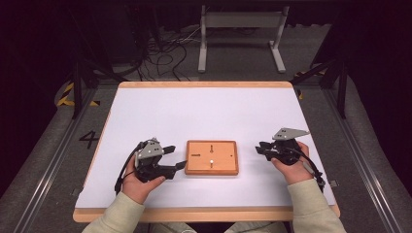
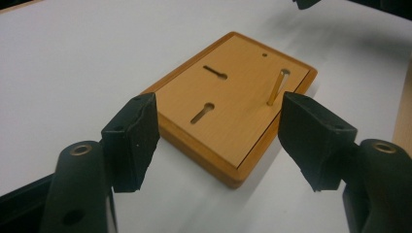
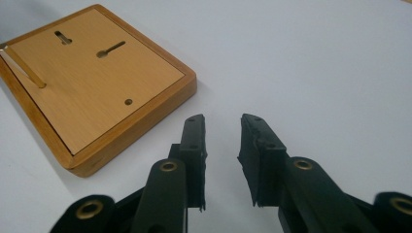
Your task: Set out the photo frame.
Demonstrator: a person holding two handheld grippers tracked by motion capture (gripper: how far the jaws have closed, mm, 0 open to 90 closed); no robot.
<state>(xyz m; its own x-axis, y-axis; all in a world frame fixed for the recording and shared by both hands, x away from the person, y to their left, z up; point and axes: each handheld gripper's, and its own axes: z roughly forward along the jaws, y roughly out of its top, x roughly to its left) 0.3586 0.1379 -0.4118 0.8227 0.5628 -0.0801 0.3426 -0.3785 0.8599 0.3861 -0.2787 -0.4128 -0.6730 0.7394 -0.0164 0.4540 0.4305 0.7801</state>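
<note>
Desk white, wide bare room far and to both sides. Wooden peg board lies flat near centre, one brass peg upright. Left tongs spread wide at its left edge, empty; right tongs slightly parted, empty, apart. Likely next: steady board, grasp peg.

We see a white table edged in pale wood, standing on grey floor; behind it a white metal frame and tangled black cables lie in a dark room, with yellow-black tape at left
</note>
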